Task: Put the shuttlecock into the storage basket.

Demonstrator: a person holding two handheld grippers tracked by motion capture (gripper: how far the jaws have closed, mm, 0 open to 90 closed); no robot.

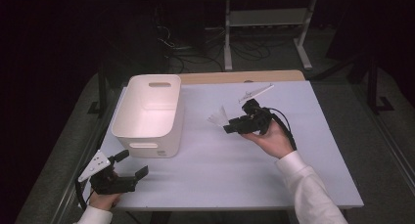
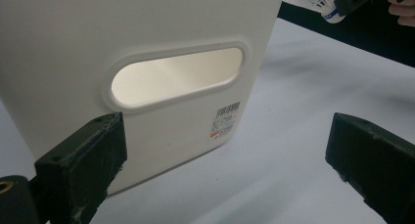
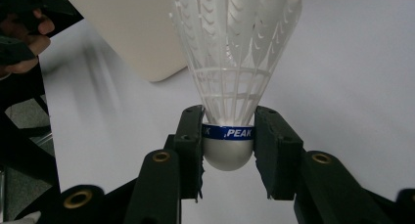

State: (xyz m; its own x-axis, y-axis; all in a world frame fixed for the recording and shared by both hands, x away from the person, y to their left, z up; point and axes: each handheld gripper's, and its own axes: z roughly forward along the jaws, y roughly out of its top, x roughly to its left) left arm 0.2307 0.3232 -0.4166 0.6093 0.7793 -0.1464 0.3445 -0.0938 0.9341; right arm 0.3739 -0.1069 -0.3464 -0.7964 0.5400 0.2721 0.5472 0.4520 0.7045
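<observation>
Left gripper (image 1: 131, 166) agape; right gripper (image 1: 227, 126) (clamped)

High view: dim room, background nearly black, only the worktop (image 1: 220, 160) lit from above, soft shadows. Both tool views are brighter; bin (image 2: 147, 48) wall slightly blown out, worktop streaked with motion blur, near jaws soft.

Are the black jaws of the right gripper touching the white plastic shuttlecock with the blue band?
Touching. The right gripper view shows the right gripper pressing both pads against the white plastic shuttlecock at its blue band.
</observation>
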